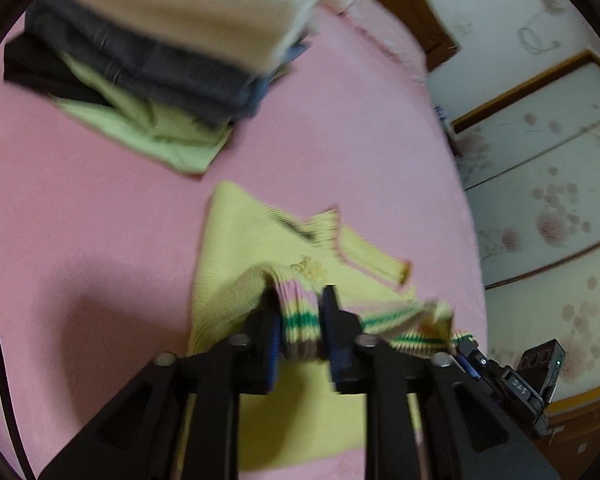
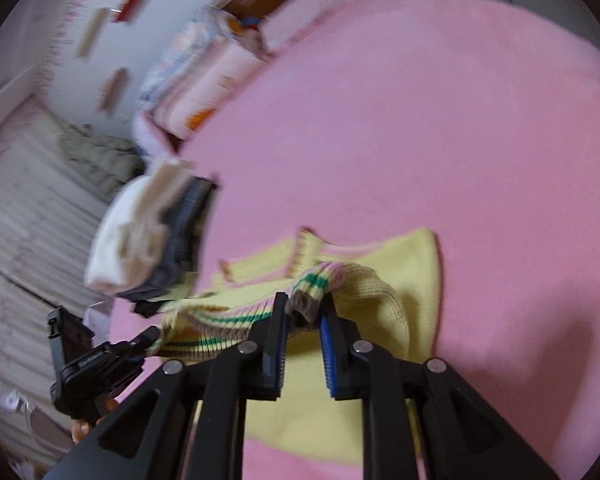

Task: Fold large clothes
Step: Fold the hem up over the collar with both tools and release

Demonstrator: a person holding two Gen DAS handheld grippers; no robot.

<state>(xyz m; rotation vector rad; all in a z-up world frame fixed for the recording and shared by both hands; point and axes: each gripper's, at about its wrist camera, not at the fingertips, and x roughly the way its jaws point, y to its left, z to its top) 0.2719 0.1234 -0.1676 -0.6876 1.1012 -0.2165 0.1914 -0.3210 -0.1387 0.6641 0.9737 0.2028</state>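
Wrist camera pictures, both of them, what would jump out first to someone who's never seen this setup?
The yellow sweater lying on the pink bed cover stands out first, its striped hem bunched between the fingers of the left gripper and, further along the hem, the right gripper. Next comes the stack of folded clothes beyond the sweater in the left wrist view, cream on top, grey, black and pale green below.

A bed with a pink cover (image 1: 80,208) carries a yellow knit sweater (image 1: 236,240) and, apart from it, a stack of folded clothes (image 1: 148,64)
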